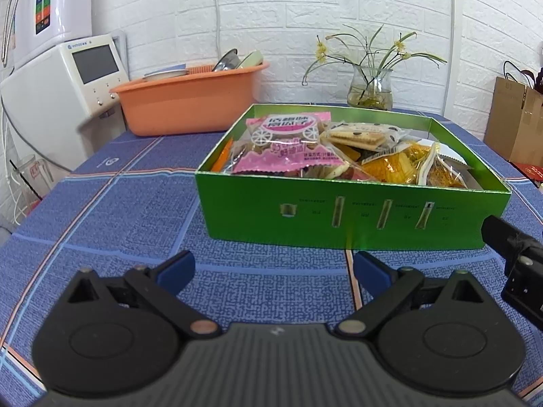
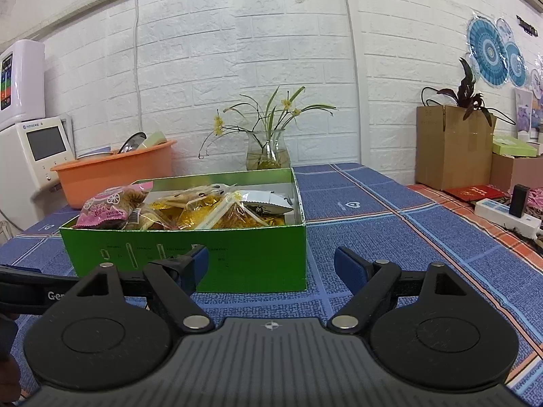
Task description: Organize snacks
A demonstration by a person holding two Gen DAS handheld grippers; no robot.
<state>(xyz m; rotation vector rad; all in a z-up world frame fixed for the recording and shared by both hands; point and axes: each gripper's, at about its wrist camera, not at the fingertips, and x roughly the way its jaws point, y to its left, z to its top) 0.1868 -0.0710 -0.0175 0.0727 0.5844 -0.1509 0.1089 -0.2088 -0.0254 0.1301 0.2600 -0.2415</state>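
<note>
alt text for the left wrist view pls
An open left gripper hovers empty over a blue checked tablecloth, facing a green box filled with wrapped snacks, a pink packet on top.

A home kitchen-dining corner is showing here: a water purifier (image 1: 57, 3) is hanging on the white brick-pattern wall (image 1: 305, 6), an orange basin (image 1: 190, 98) is holding washed dishes, and a glass vase of flowers (image 2: 268, 149) is standing on the blue-checked desk (image 2: 390, 237).
</note>
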